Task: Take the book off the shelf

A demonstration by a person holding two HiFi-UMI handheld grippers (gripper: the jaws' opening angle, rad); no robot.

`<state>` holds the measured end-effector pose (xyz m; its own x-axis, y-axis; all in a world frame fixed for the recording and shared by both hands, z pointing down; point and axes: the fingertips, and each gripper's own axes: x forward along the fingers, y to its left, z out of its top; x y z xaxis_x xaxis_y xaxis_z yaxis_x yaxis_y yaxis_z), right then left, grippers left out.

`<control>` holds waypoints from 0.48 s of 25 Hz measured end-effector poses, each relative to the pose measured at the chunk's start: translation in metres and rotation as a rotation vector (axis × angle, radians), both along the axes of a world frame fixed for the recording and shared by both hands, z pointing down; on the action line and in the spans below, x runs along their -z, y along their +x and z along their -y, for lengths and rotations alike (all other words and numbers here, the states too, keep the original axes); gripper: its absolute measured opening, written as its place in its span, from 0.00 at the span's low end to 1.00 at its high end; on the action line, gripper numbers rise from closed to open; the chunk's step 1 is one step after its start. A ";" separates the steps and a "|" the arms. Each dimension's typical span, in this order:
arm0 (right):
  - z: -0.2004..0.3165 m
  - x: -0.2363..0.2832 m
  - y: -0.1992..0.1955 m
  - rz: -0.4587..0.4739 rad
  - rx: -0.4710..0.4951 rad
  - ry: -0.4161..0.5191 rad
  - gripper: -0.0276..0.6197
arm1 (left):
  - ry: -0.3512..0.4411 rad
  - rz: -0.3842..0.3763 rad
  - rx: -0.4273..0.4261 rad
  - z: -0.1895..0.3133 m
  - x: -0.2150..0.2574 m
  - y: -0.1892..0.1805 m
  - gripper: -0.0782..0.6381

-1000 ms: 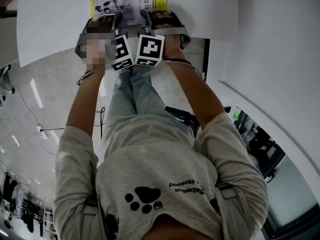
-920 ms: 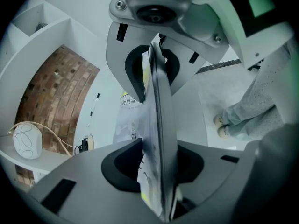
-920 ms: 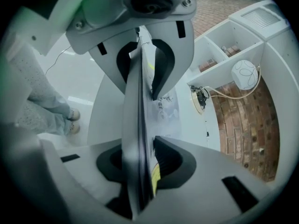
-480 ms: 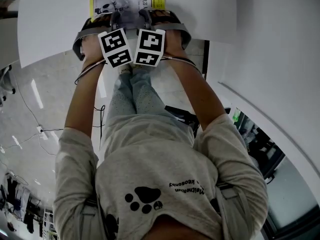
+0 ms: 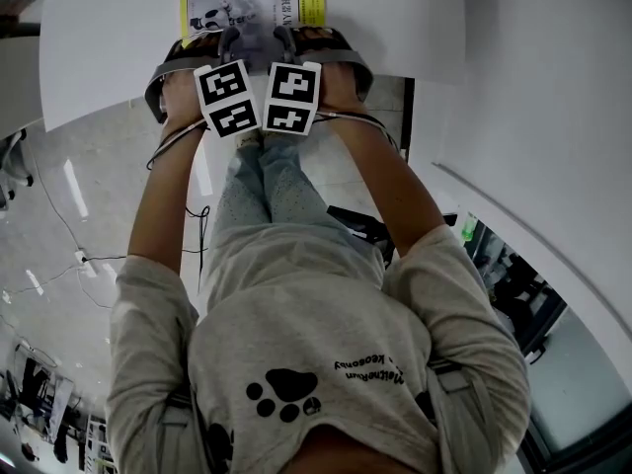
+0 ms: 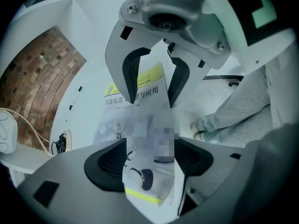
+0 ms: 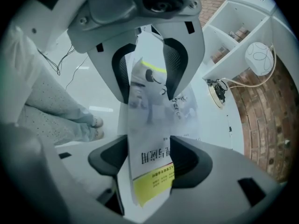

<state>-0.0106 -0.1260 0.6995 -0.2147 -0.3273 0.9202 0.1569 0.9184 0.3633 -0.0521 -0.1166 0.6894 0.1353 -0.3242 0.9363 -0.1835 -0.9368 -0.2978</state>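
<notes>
The book, with a grey picture cover and yellow bands, lies flat on the white table at its near edge. Both grippers point steeply down at the book's near edge, side by side. In the left gripper view the book runs between the jaws of my left gripper; they have just been opening and stand wide, not pressing on it. In the right gripper view my right gripper stands the same way, spread around the book after opening. From the head camera the left gripper and right gripper reach over the cover.
The person's legs stand just under the table edge, with cables on the shiny floor. A white wall curves along the right. White shelf compartments, a round white object and a brick wall lie beyond the table.
Both grippers have tipped further toward the table, their marker cubes turning and shifting slightly up the picture. The book stays on the table in nearly the same place.
</notes>
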 end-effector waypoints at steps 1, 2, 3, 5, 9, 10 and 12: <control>-0.001 -0.001 0.000 -0.001 -0.001 0.000 0.46 | -0.002 -0.006 -0.001 -0.001 0.000 0.001 0.53; -0.002 -0.001 0.000 -0.001 -0.002 0.002 0.46 | -0.005 -0.010 -0.002 -0.002 0.001 0.001 0.53; -0.002 -0.001 0.000 -0.001 -0.004 0.005 0.46 | -0.007 -0.014 -0.004 -0.003 0.001 0.001 0.53; -0.003 0.000 0.000 0.004 -0.008 0.006 0.46 | -0.009 -0.024 -0.007 -0.005 0.002 0.003 0.53; -0.008 0.008 -0.005 0.038 -0.018 -0.001 0.46 | 0.003 -0.054 0.004 -0.010 0.009 0.004 0.53; -0.009 0.009 -0.006 0.040 -0.018 0.002 0.46 | 0.013 -0.065 0.013 -0.011 0.012 0.004 0.53; -0.012 0.010 -0.008 0.044 -0.019 0.006 0.46 | 0.031 -0.109 0.048 -0.011 0.017 0.004 0.53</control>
